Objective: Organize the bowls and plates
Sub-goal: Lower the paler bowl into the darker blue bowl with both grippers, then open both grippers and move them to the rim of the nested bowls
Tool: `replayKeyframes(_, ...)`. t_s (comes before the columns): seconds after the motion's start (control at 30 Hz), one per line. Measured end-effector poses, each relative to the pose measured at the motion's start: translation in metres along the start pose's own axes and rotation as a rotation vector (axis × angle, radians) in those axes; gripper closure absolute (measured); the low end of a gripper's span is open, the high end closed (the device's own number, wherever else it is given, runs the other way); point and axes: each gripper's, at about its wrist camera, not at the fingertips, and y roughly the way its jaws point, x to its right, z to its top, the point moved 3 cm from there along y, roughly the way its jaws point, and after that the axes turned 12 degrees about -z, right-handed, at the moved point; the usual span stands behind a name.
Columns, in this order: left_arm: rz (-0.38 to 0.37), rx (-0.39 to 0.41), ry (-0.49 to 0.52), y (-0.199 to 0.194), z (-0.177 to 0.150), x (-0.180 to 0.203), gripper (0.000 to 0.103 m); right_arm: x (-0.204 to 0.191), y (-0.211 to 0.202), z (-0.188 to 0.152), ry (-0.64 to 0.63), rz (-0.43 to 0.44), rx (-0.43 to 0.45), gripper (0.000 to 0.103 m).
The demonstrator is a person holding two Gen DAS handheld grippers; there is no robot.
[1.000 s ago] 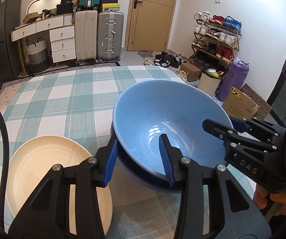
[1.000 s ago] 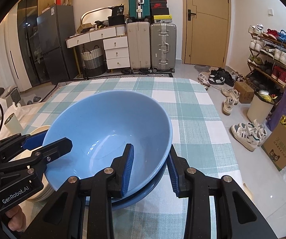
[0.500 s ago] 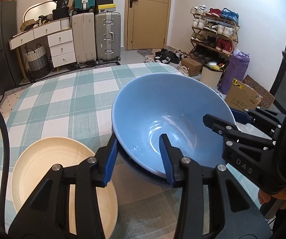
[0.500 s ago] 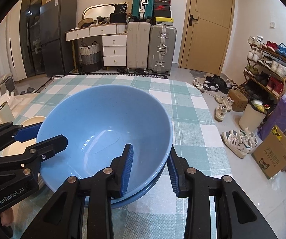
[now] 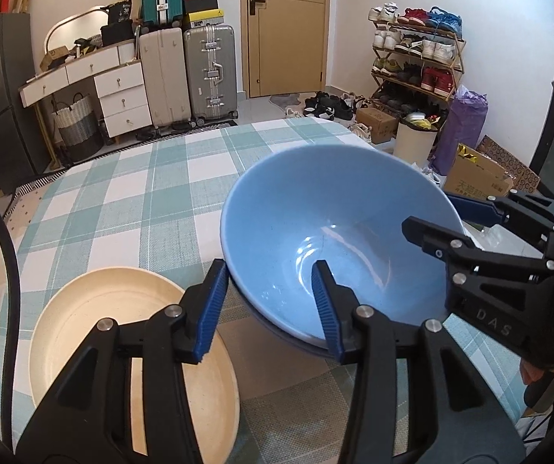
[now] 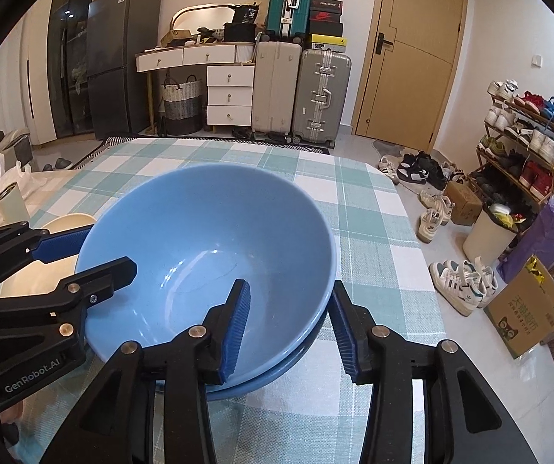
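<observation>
A light blue bowl (image 5: pixel 331 232) (image 6: pixel 207 247) sits tilted in a second blue bowl (image 6: pixel 277 363) on the checked tablecloth. My left gripper (image 5: pixel 269 305) straddles the top bowl's left rim, one finger inside and one outside, with a gap at the wall. My right gripper (image 6: pixel 288 324) straddles the right rim the same way, and it also shows in the left wrist view (image 5: pixel 447 216). A cream plate (image 5: pixel 130 348) lies left of the bowls, under my left gripper, and also shows in the right wrist view (image 6: pixel 29 274).
The table's right edge (image 6: pixel 412 232) is close to the bowls, with shoes and boxes on the floor beyond. A tape roll (image 6: pixel 10 201) and white bags sit at the table's left. Suitcases and a dresser stand behind.
Both grippers have stayed astride the rim of the top bowl. The bowl has tipped a little and both views have shifted slightly; the fingers look a little wider apart.
</observation>
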Motion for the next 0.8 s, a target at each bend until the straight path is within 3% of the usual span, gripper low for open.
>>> replayKeyframes(0.07,-0.019,0.000,-0.010,0.001,0.001,-0.004,0.057,0.004,-0.001,0.001,0.007,-0.007,0.009,0.058)
replayKeyframes(0.17,-0.046,-0.001,-0.038,0.001,0.002,-0.009,0.044,0.010,-0.007,0.003,0.026,0.006,0.029,0.045)
replayKeyframes(0.3,-0.084,0.006,-0.088,0.000,0.004,-0.019,0.026,0.021,-0.014,0.007,0.072,0.057,0.042,0.018)
replayKeyframes(0.37,-0.098,0.008,-0.119,-0.002,0.005,-0.025,0.024,0.026,-0.017,0.009,0.083,0.056,0.046,0.011)
replayKeyframes(0.4,-0.104,0.005,-0.132,-0.002,0.005,-0.029,0.018,0.027,-0.017,0.010,0.084,0.054,0.042,0.006)
replayKeyframes(0.43,-0.110,0.005,-0.143,-0.002,0.005,-0.031,0.006,0.028,-0.018,0.012,0.087,0.055,0.041,0.004)
replayKeyframes(0.47,-0.111,0.004,-0.155,-0.002,0.005,-0.035,0.003,0.028,-0.018,0.013,0.092,0.055,0.041,0.002)
replayKeyframes(0.8,-0.111,0.009,-0.203,-0.001,0.008,-0.058,0.002,0.034,-0.019,0.020,0.133,0.099,0.026,0.001)
